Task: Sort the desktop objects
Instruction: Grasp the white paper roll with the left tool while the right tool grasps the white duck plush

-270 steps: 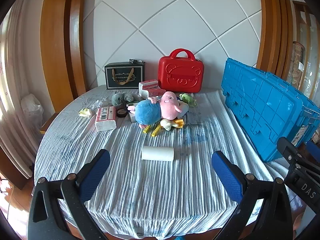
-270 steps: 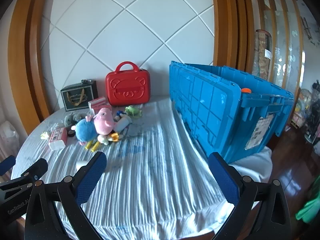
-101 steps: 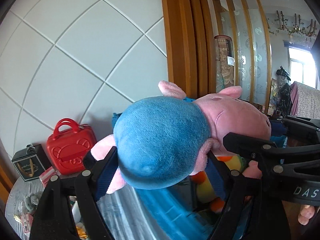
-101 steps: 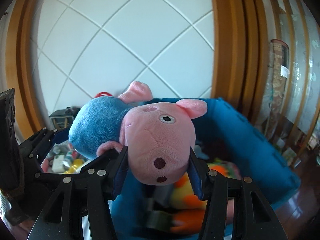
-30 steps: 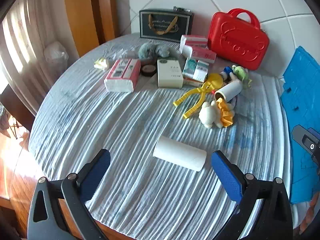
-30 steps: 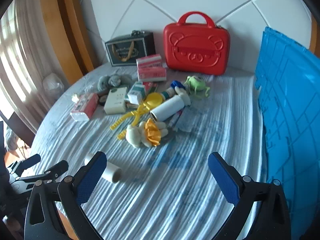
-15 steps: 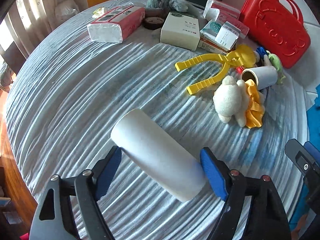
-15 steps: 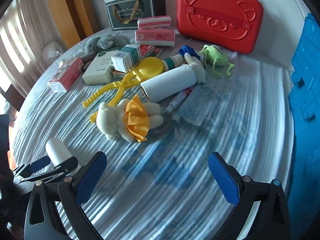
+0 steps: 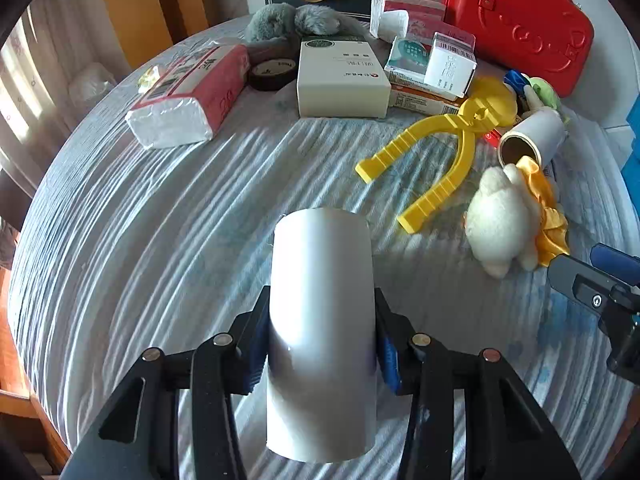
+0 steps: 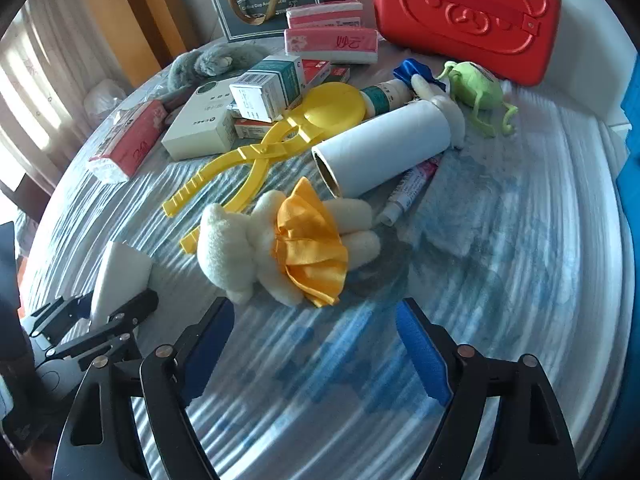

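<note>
Pinching a white paper roll (image 9: 322, 320) between its blue pads, the left gripper (image 9: 322, 344) has just been closing on it, and the roll now points away from the camera along the fingers over the striped tablecloth (image 9: 160, 240). The right gripper (image 10: 314, 344) hovers low with its jaws spread and nothing between them, though they have just been narrowing; a cream plush toy in a yellow skirt (image 10: 280, 248) lies on the cloth just beyond its tips. Behind the toy lie yellow plastic tongs (image 10: 280, 136) and a second white roll (image 10: 384, 152) on its side, its brown cardboard core facing the camera, with a pen (image 10: 408, 192) tucked against it. Containers line the far side of the table: a red bear-embossed case (image 10: 468, 12), latched shut so its contents cannot be seen, and a dark gift bag (image 10: 264, 4) whose inside is also hidden. A blue crate (image 10: 630, 160) shows only as an edge at the right. Closed cardboard boxes cluster in the middle, among them a flat cream box (image 9: 340, 80) and small medicine cartons (image 9: 436, 64), with pink tissue packs (image 9: 192, 96), a roll of black tape (image 9: 272, 74), a grey furry toy (image 9: 292, 24) and a green one-eyed toy (image 10: 476, 84) nearby.
</note>
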The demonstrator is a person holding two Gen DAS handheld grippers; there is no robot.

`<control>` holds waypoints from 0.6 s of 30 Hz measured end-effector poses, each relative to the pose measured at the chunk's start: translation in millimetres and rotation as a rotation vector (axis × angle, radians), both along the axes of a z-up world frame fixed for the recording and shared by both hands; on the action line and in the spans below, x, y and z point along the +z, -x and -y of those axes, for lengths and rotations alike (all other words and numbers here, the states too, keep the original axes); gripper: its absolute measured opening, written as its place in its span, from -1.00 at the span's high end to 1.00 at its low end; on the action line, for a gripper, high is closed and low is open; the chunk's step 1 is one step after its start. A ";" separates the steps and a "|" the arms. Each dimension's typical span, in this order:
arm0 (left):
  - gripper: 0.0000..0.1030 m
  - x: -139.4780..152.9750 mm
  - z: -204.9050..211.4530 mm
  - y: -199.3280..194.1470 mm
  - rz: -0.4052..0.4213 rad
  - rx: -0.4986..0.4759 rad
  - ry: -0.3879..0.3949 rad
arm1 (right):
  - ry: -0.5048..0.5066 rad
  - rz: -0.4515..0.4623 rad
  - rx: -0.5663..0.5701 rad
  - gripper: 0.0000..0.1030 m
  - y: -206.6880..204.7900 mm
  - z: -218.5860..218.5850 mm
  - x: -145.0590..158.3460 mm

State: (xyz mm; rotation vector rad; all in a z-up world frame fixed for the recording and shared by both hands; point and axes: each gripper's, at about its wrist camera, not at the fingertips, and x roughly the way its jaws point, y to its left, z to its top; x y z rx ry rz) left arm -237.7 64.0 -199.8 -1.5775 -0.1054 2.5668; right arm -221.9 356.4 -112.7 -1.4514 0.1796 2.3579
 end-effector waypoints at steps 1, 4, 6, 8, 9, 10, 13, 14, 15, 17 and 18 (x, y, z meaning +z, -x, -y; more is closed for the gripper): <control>0.13 -0.2 1.5 4.9 -0.003 -0.011 -0.004 | 0.002 0.001 -0.007 -0.70 4.4 1.3 -1.9; 0.13 -0.3 4.5 18.2 -0.006 -0.050 -0.013 | -0.004 -0.005 -0.030 -0.77 15.5 7.3 -5.2; 0.13 0.3 6.6 24.1 -0.015 -0.074 -0.011 | -0.009 -0.011 -0.048 -0.86 23.3 11.7 -7.5; 0.13 1.3 8.7 27.4 -0.023 -0.097 -0.016 | -0.023 -0.009 -0.065 -0.88 32.2 16.4 -11.3; 0.13 0.9 9.0 29.9 -0.027 -0.106 -0.020 | -0.033 -0.005 -0.072 -0.88 35.4 18.3 -13.1; 0.13 1.4 9.7 31.3 -0.031 -0.114 -0.021 | -0.051 0.002 -0.081 -0.88 40.0 20.7 -16.4; 0.14 2.5 9.1 33.7 -0.051 -0.140 -0.009 | -0.058 0.016 -0.116 -0.87 45.3 19.6 -27.0; 0.14 2.6 9.2 33.4 -0.053 -0.148 -0.009 | -0.037 0.012 -0.137 -0.87 45.1 16.5 -31.6; 0.14 2.4 9.8 34.2 -0.054 -0.157 -0.017 | -0.022 0.008 -0.148 -0.77 43.9 14.3 -33.2; 0.14 1.9 9.7 35.0 -0.059 -0.169 -0.022 | -0.030 0.002 -0.162 -0.40 42.6 15.2 -34.6; 0.14 2.0 9.6 35.3 -0.063 -0.174 -0.023 | -0.044 0.006 -0.158 -0.11 43.1 17.2 -34.0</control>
